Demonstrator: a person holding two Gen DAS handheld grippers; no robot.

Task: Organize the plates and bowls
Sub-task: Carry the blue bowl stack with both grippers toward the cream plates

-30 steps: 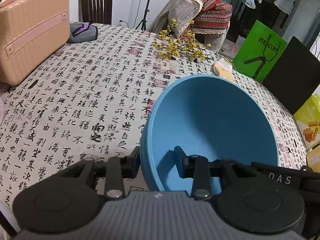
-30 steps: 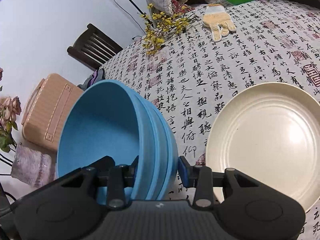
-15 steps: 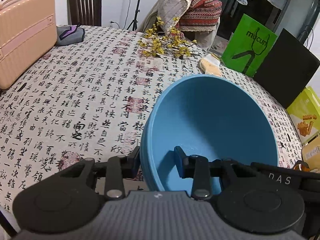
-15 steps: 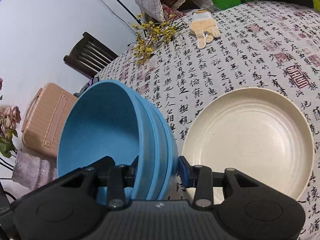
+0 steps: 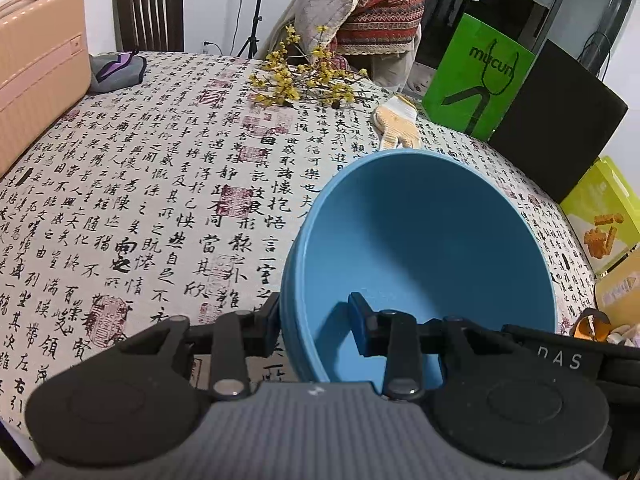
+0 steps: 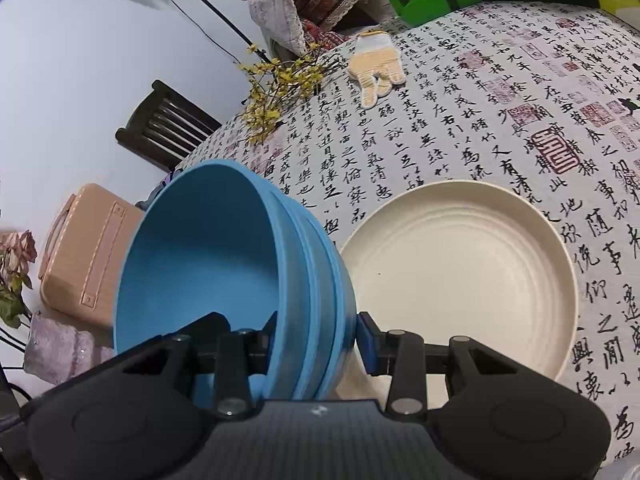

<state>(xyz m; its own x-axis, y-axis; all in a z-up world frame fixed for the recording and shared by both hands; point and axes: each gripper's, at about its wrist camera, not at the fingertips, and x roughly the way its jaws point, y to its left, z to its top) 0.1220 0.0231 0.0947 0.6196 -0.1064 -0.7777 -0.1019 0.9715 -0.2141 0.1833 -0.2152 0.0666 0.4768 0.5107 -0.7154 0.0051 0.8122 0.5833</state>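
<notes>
- The left claw (image 5: 316, 322) is clamped on the rim of a stack of blue bowls (image 5: 420, 248), one finger outside the wall and the other inside the cavity
- The right claw (image 6: 316, 334) is clamped on the opposite rim of the same stack (image 6: 224, 264), one finger inside the top bowl and the other against the outer wall of the lowest bowl
- In the right wrist view three nested rims can be counted; the stack is tilted, its opening facing up and away from that camera
- Whether the stack touches the surface (image 5: 140, 200) cannot be told, as its underside is hidden
- A cream plate (image 6: 460, 276) with ringed grooves lies flat on the surface just beside the stack, on the right-claw side
- The surface carries a cloth printed with black calligraphy and red seals
- Further back on the cloth lie a sprig of yellow flowers (image 5: 308, 80) and a knitted glove (image 5: 396, 120), well apart from the bowls
- A peach-coloured case (image 5: 36, 68) sits at the far left edge, with a grey pouch (image 5: 118, 70) next to it
- Beyond the surface stand a dark wooden chair (image 5: 150, 8) and a green paper bag (image 5: 478, 76)
</notes>
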